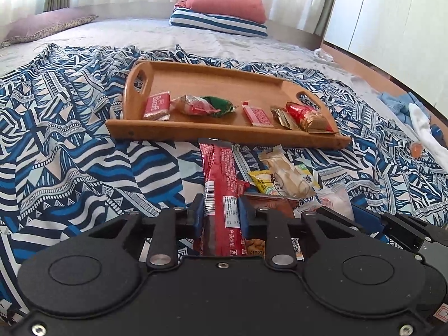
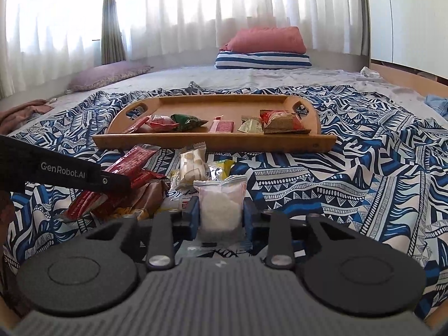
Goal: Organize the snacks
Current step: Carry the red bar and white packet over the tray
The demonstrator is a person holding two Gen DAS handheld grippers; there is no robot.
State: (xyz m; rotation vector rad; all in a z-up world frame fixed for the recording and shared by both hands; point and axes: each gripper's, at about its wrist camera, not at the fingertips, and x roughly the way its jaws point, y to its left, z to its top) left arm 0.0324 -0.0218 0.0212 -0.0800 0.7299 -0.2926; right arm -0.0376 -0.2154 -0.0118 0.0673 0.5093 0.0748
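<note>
Wooden tray point(image 1: 212, 79) on a blue patterned bedspread point(image 1: 70, 145), both claws gripping snacks.

We see the left claw point(image 1: 221, 212) clamped on a long red snack bar point(image 1: 221, 173) at lower centre, the right claw point(image 2: 221, 215) clamped on a white clear-wrapped snack point(image 2: 221, 207). Other packets lie loose below the tray, which carries five snacks. White curtains point(image 2: 196, 8) and stacked pillows point(image 2: 263, 50) fill the upper frame.

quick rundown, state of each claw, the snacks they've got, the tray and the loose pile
left claw: shut on long red bar
long red bar: gripped, lying toward the tray
right claw: shut on white pouch
white pouch: gripped, upright
wooden tray: on the blanket, snacks lined up along its near edge
loose pile: on the blanket, outside the tray
</note>
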